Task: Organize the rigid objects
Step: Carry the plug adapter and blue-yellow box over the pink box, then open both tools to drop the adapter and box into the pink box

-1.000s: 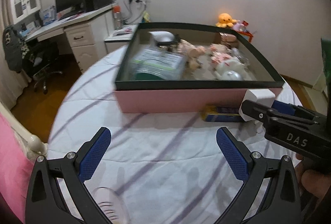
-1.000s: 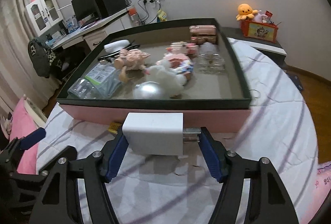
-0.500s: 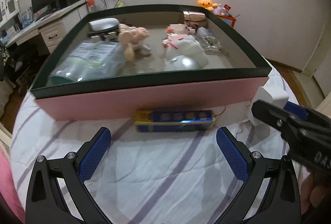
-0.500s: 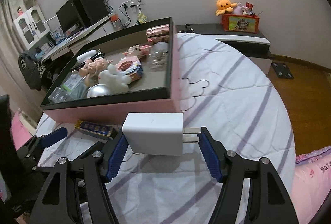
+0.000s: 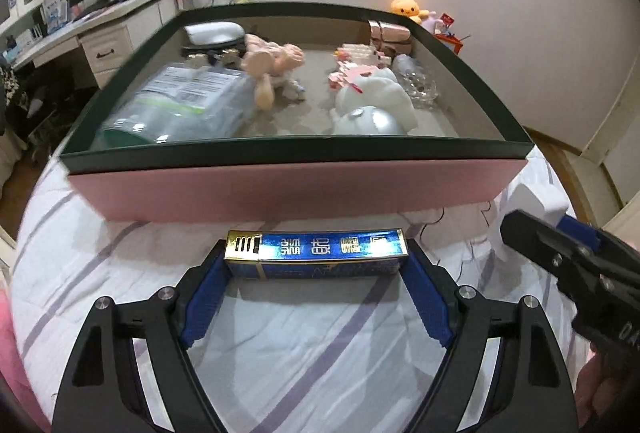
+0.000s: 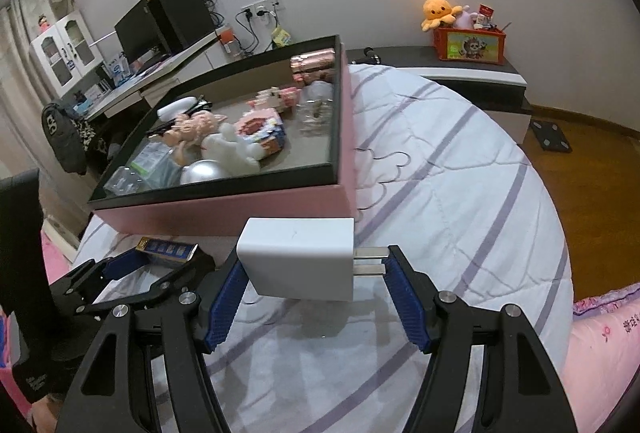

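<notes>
A blue and gold box (image 5: 316, 251) lies on the striped bedsheet in front of the pink box (image 5: 296, 185). My left gripper (image 5: 316, 287) has its blue pads at both ends of the blue box, touching it; the pair also shows in the right wrist view (image 6: 166, 249). My right gripper (image 6: 316, 285) is shut on a white charger plug (image 6: 298, 257), held above the sheet to the right of the pink box (image 6: 224, 205). The plug also shows at the right of the left wrist view (image 5: 534, 199).
The pink box with a dark green rim (image 5: 296, 149) holds toys, a plastic packet (image 5: 180, 101), a white plush (image 5: 384, 97) and a silver ball (image 5: 374, 121). A desk with a monitor (image 6: 136, 33) stands behind. An orange toy bin (image 6: 470, 41) sits on a low shelf.
My left gripper moved forward and closed its pads onto the ends of the blue box. My right gripper swung right with the white plug still in it.
</notes>
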Available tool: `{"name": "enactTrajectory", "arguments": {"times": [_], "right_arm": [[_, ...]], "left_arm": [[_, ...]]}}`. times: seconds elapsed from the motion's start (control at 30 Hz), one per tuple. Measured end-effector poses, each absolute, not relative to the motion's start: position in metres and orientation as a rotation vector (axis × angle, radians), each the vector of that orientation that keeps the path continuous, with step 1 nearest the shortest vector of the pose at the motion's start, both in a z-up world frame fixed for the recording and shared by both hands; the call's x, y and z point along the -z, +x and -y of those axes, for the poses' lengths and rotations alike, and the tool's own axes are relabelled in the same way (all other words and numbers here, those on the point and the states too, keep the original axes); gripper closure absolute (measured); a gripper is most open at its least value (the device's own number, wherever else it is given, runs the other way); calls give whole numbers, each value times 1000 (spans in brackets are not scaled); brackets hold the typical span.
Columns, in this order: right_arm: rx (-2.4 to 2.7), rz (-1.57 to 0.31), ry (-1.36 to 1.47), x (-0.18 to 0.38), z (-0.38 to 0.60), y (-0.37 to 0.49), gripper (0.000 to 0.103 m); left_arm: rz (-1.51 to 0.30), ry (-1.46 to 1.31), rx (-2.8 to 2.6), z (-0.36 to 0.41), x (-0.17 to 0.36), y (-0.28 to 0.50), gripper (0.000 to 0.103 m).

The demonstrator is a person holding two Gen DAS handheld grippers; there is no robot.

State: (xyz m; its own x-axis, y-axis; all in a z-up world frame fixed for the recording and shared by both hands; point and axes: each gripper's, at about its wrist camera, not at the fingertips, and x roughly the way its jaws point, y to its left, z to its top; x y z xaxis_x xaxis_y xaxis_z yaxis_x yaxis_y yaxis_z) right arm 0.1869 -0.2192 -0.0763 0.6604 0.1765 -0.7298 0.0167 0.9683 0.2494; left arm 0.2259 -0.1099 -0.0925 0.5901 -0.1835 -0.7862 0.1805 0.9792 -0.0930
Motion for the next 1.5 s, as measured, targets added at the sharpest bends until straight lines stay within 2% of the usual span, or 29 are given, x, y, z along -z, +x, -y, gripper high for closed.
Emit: {"name": "enactTrajectory", "arguments": {"times": [0.4, 0.7, 1.0, 1.5], "right_arm": [[-138, -755, 187, 28, 193, 186, 34], [-125, -682, 147, -12, 195, 220, 34], [-115, -728, 156, 4, 200, 259, 34], [-121, -810, 150, 30, 199, 279, 34]], "left_arm": [[-790, -40, 151, 55, 38, 213, 19], [-691, -37, 157, 53, -2, 247, 19], [-712, -9, 192, 78, 6, 282, 19], [-792, 17, 179, 85, 37, 305, 19]]}}
